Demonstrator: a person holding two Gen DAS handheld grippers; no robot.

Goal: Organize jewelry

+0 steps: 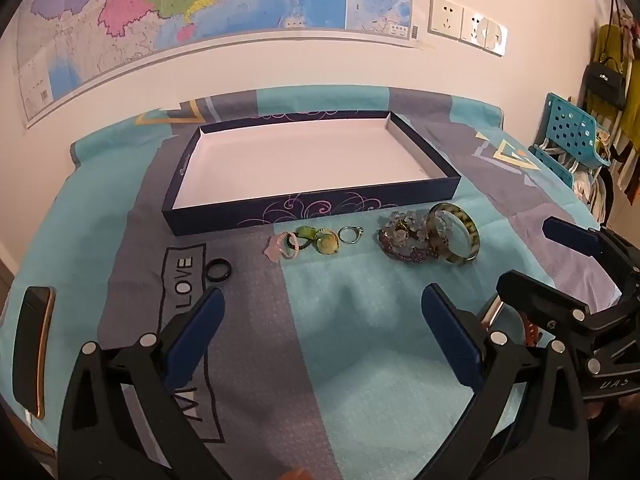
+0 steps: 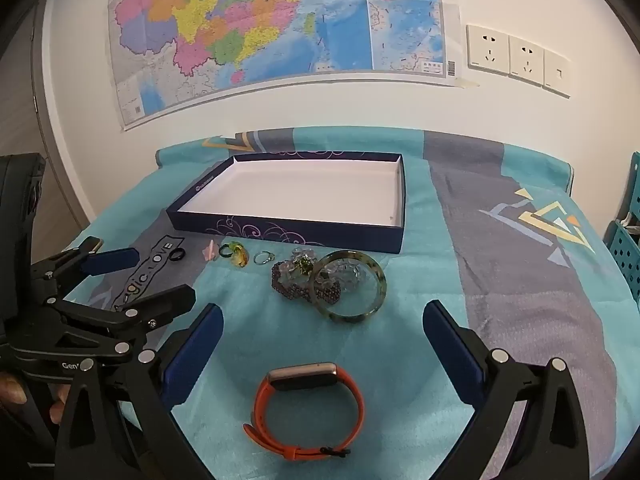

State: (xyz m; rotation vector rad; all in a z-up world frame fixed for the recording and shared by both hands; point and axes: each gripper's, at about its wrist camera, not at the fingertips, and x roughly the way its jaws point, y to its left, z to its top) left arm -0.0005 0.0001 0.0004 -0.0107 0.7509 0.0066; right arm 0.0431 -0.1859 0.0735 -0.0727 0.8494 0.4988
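Jewelry lies in a loose row just in front of the shallow box [image 2: 256, 236], none of it inside.

The box sits on the patterned cloth [image 2: 500, 280]. Nearest its front right corner rests the green bangle [image 2: 352, 312], touching a purple beaded bracelet [image 2: 296, 292] topped by clear beads. Well in front of the box lies 1 orange watch [image 2: 308, 408], between the right gripper [image 2: 322, 334] fingers, untouched, jaws wide. Leftward along the box front: a silver ring [image 1: 350, 235], green and yellow pieces, possibly rings, and a black ring [image 1: 219, 270]. The left gripper [image 1: 322, 320] hangs wide apart, empty.
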